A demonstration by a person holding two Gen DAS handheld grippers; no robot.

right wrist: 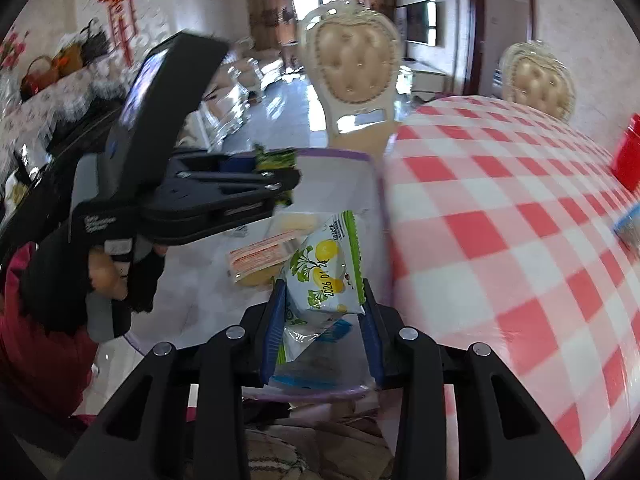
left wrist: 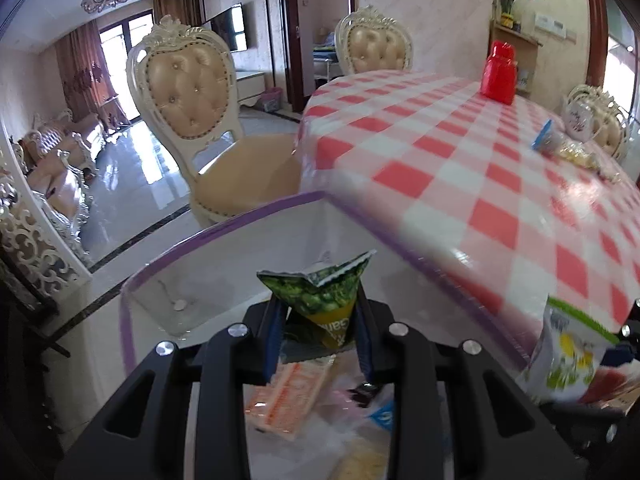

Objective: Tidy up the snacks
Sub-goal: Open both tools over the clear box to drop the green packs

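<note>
My left gripper (left wrist: 320,320) is shut on a crumpled green snack packet (left wrist: 324,296), which sits between its blue pads above a clear box with a purple rim (left wrist: 256,216). An orange packet (left wrist: 284,396) and other wrapped snacks lie inside the box. My right gripper (right wrist: 324,300) is shut on a white packet printed with lemons and a green edge (right wrist: 324,264), near the box's right side. In the right wrist view the left gripper (right wrist: 276,184) reaches in from the left with the green packet (right wrist: 276,158) over the box rim (right wrist: 332,153).
A table with a red-and-white checked cloth (left wrist: 480,152) rises right of the box, bearing a red jar (left wrist: 499,72) and a blue-topped snack packet (left wrist: 560,146). Cream padded chairs (left wrist: 188,92) stand behind. A gloved hand (right wrist: 132,276) holds the left gripper.
</note>
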